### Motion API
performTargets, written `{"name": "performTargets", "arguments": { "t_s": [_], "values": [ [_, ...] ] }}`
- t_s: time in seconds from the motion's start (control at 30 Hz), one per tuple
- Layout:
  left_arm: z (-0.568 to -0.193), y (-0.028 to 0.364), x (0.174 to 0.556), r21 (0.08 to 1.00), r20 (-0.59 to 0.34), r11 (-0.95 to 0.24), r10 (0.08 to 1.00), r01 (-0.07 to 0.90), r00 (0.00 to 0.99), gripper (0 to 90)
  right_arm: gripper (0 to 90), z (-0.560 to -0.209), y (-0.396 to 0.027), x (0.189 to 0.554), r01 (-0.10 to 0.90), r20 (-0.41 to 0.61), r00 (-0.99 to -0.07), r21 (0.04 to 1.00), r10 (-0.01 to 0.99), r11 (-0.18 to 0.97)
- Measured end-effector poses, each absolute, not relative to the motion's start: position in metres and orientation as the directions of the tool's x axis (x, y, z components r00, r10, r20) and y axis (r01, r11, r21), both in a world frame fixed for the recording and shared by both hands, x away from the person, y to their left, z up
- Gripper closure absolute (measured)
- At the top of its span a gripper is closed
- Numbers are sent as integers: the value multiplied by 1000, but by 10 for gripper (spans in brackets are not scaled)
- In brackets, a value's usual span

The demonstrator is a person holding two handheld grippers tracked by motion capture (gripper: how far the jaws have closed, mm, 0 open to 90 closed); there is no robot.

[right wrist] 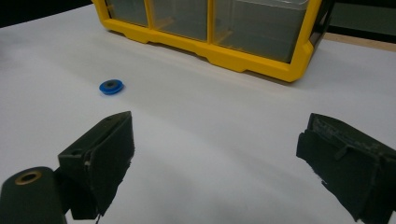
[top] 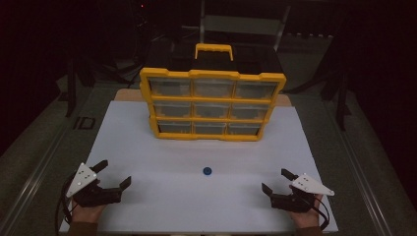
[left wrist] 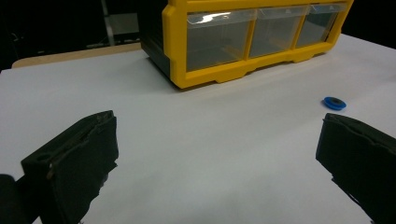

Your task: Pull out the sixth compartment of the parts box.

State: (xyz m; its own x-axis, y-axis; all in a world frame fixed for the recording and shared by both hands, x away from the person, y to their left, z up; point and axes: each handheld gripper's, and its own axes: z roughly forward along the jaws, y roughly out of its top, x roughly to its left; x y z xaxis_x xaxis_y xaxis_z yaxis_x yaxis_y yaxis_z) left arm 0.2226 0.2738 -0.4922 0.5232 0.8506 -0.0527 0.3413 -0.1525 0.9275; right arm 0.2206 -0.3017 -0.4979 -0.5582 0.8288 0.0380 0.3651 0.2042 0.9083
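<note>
Now the left gripper [top: 112,173] rests at the board's [top: 147,147] near-left corner, jaws wide and empty. Between both grippers lies the small blue ring [top: 207,171], near the front edge. At the near-right corner, the right gripper [top: 278,179] gapes empty too. Being flat, the ring could skid away from closing pads.

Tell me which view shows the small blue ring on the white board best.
The right gripper view: the blue ring sits large enough there to show its dark centre hole. The left gripper view shows it smaller, near the right edge; the high view shows it as a mere dot.
</note>
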Motion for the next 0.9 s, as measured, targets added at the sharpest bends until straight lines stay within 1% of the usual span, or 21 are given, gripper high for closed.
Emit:
{"name": "performTargets", "arguments": {
  "t_s": [0.57,0.9],
  "values": [
    [-495,270,229,925,-44,-169,841,339,540,0,90,-494,-293,225,391,59,-551,900,833,195],
    [-496,270,229,924,-51,-163,844,346,534,0,90,-481,-286,230,383,52,-556,902,829,200]
  ]
}}
